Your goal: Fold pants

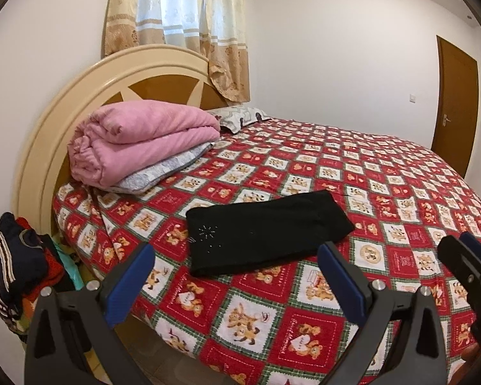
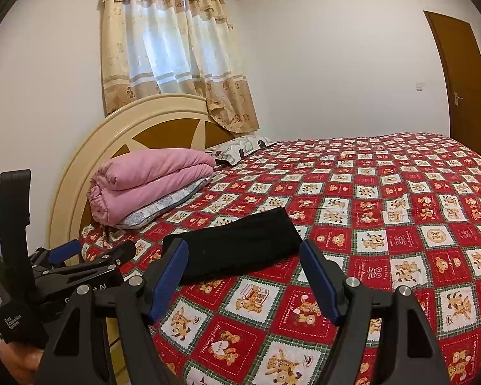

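A wide bed covered by a red-and-white quilted bedspread printed with teddy-bear squares point(image 1: 304, 173) fills most of both views, its fabric lying fairly smooth with a few soft creases. At its head stands a rounded cream headboard with brown wedge panels point(image 1: 80, 96), and above that hangs a beige patterned curtain with a sheer white middle point(image 1: 182, 16). A brown wooden door point(image 1: 455, 102) sits in the white wall far to the right.

On the bedspread near the headboard rests a thick folded pink blanket point(image 1: 138, 141), stacked on a flatter grey-white patterned pillow point(image 1: 163, 173); a second pale printed pillow point(image 1: 240, 115) lies just behind. Beside the bed, low on the left, a heap of dark, striped and red clothes point(image 1: 19, 263) is piled.

The black pants point(image 1: 266, 234), already folded into a flat oblong with small pale stitched marks on one end, lie on the bedspread near its front edge. Nothing lies between them and either tool.

The left gripper point(image 1: 237, 272) hovers just short of the pants, its blue-padded fingers point(image 1: 340, 276) spread wide apart and holding nothing. The right gripper point(image 2: 243, 276) is likewise spread wide and empty, the pants lying just beyond its fingertips and between their lines.
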A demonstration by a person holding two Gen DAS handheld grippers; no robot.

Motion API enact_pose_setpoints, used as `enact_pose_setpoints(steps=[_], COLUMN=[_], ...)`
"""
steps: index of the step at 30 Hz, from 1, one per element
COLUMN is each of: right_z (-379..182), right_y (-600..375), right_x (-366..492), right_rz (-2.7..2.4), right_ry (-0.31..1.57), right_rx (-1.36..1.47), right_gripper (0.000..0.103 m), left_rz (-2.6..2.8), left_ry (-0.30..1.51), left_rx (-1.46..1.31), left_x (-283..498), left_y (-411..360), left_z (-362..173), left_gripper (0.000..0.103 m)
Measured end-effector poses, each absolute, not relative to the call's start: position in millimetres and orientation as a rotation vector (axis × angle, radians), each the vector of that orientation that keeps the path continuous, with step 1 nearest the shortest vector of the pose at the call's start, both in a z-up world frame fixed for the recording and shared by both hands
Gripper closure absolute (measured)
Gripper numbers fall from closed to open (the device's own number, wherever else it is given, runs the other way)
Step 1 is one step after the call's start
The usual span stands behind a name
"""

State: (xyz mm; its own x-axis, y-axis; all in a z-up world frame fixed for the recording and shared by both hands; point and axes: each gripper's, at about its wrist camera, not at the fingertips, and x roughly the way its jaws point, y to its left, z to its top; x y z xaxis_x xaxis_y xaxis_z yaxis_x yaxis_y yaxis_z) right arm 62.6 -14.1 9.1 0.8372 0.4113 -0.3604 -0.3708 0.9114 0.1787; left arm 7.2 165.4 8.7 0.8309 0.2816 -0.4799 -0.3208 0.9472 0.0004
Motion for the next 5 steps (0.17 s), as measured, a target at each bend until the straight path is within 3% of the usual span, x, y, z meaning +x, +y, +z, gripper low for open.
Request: enact_pose_setpoints(steps=[5], right_z=[9.2], right_y=[-13.7], right_x=[63.5], right_rz=[0.413], right_ry=[0.406], right_rx=[0.106], right_gripper=[0.03], left_rz=[0.341], left_ry=[0.503], left_rx=[-0.049], left_x=[9.7], left_y=[161.5], left_z=[6.2], left_gripper=[0.0])
